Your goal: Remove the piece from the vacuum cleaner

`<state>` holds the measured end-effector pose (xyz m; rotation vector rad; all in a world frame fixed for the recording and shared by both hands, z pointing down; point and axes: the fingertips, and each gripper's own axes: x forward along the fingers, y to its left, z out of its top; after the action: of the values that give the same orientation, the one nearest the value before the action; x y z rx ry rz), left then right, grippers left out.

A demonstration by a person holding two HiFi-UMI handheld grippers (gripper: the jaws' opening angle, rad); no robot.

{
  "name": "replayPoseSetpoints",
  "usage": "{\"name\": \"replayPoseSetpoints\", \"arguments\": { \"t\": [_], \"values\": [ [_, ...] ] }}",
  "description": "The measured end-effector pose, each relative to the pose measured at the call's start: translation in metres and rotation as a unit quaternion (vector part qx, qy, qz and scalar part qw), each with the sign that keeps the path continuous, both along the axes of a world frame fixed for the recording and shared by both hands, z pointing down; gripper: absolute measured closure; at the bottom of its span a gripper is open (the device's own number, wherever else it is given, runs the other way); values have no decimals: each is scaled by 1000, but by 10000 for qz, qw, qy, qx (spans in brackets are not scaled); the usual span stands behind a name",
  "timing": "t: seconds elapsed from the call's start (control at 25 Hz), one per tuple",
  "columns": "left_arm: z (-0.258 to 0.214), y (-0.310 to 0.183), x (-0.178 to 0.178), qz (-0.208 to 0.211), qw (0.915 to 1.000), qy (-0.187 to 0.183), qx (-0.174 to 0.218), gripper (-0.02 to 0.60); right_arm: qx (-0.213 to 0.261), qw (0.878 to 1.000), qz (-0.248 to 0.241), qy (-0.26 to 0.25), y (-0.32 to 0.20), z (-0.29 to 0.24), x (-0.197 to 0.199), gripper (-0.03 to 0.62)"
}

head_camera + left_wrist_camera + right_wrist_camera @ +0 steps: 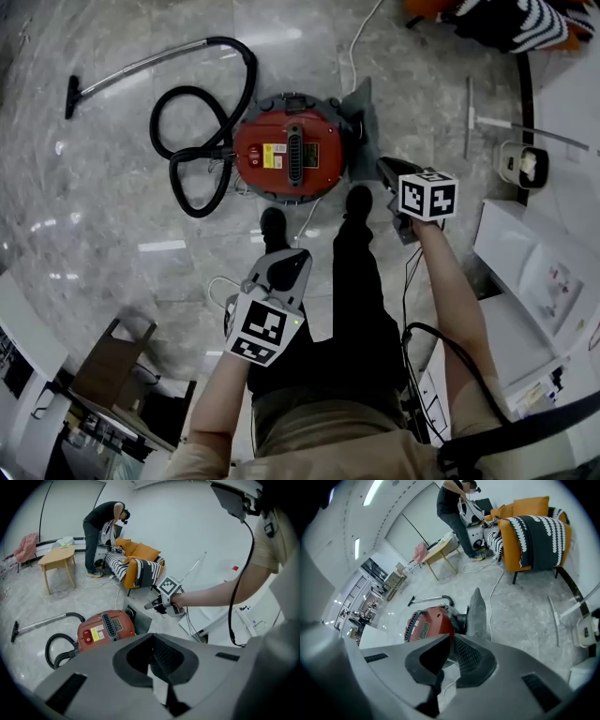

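- Head view looks steeply down on the red vacuum cleaner, which stands on the marble floor just beyond the person's shoes. Its black hose loops off to the left.
- A grey panel stands on edge against the cleaner's right flank — to me that looks like the piece to come off. Its long axis runs away from the person, roughly along the side of the body.
- The right gripper is the nearer one. The panel lies just ahead of it and a touch to its left, not touching.
- The left gripper is held in by the person's left leg, well apart from the panel.
- Both grippers have their jaws together with nothing between them; each gripper view shows only bare floor past the pads.
- How the panel is fixed to the cleaner is hard to tell — in the right gripper view only a dark fitting shows between the two, and the jaws cover the panel's foot.
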<state>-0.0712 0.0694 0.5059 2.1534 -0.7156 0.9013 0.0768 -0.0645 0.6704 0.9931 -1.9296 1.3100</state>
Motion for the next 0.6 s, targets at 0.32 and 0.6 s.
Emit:
{"name": "replayPoseSetpoints", "arguments": {
  "t": [0.32,0.6],
  "values": [
    [27,15,3,-40,9993,14,-364,588,244,9989,-141,386,-48,35,-3,359],
    [41,7,3,-149,9986,72,-504,588,-57,9937,-630,928,-57,78,-8,359]
  ]
}}
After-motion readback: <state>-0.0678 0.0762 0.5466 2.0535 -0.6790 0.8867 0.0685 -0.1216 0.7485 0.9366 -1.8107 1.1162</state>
